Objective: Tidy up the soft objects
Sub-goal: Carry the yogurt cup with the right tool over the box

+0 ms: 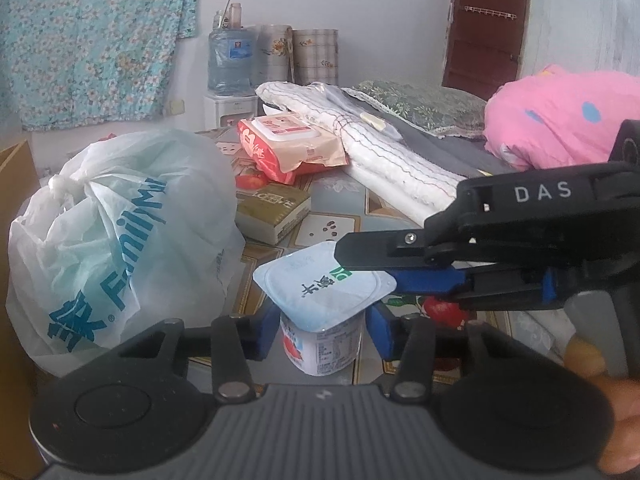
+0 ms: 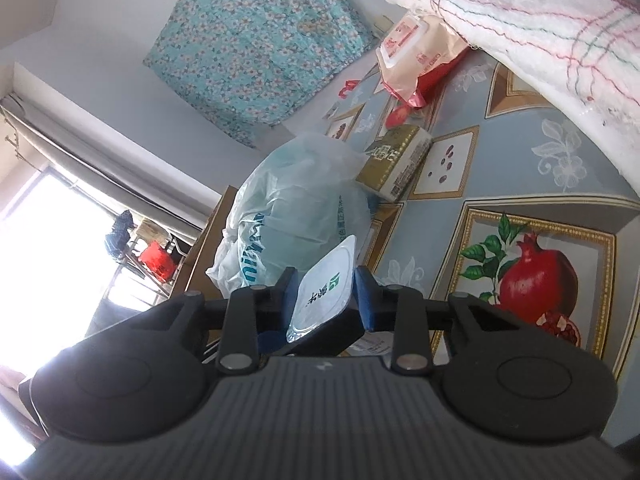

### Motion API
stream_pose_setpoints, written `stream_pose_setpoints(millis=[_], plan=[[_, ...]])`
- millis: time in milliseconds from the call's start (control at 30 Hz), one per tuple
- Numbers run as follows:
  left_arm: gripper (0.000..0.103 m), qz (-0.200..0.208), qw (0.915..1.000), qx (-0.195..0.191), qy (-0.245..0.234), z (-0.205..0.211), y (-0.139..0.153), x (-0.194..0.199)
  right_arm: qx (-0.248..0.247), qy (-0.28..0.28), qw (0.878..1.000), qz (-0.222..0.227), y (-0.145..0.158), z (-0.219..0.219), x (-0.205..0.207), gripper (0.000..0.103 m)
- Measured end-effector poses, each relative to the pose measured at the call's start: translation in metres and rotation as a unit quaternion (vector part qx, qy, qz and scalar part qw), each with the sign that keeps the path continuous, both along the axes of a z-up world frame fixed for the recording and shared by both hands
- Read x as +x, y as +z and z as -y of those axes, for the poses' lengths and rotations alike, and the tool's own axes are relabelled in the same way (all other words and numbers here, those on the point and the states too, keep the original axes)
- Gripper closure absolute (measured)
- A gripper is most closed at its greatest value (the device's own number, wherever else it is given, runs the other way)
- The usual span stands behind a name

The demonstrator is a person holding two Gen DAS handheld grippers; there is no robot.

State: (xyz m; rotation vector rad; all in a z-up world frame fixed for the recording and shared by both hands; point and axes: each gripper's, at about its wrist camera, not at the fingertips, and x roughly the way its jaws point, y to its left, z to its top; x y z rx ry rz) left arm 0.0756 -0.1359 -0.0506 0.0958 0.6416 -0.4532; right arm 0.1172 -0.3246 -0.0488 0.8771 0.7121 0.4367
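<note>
Yogurt cup [image 1: 322,344]: upright, between left gripper [image 1: 322,330] pads, jaws apart. Right gripper [image 1: 368,270] sideways, jaws straddling lid [image 2: 324,292], unclamped.

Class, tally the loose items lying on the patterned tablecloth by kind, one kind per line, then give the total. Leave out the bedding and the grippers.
Yogurt cups: 1
Tied plastic bags: 1
Wet-wipe packs: 1
Gold boxes: 1
Total: 4

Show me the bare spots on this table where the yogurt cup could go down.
Bare cloth around the pomegranate print, right of the yogurt cup, and between the gold box and white towel. Crowded on the left: plastic bag, wipes pack.
</note>
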Motion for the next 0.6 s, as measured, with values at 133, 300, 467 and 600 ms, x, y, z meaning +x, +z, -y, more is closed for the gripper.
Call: stream_pose_setpoints(millis=[133,300,467,600], plan=[[0.049,-0.007,1.0000,0.001,-0.007,0.002,-0.002,0.003,0.013,-0.010,1.000,-0.011,-0.006,0.004,0.004,0.071],[0.040,-0.013,0.9999,0.004,-0.010,0.004,-0.007,0.010,0.023,-0.014,0.999,-0.019,-0.016,0.003,0.015,0.071],[0.045,-0.010,0.9999,0.004,-0.005,0.005,-0.009,0.014,0.020,-0.007,1.000,-0.014,-0.015,-0.001,0.015,0.071],[0.049,-0.004,0.9999,0.010,0.001,0.007,-0.008,0.014,0.016,-0.006,1.000,-0.008,-0.012,-0.002,0.013,0.071]])
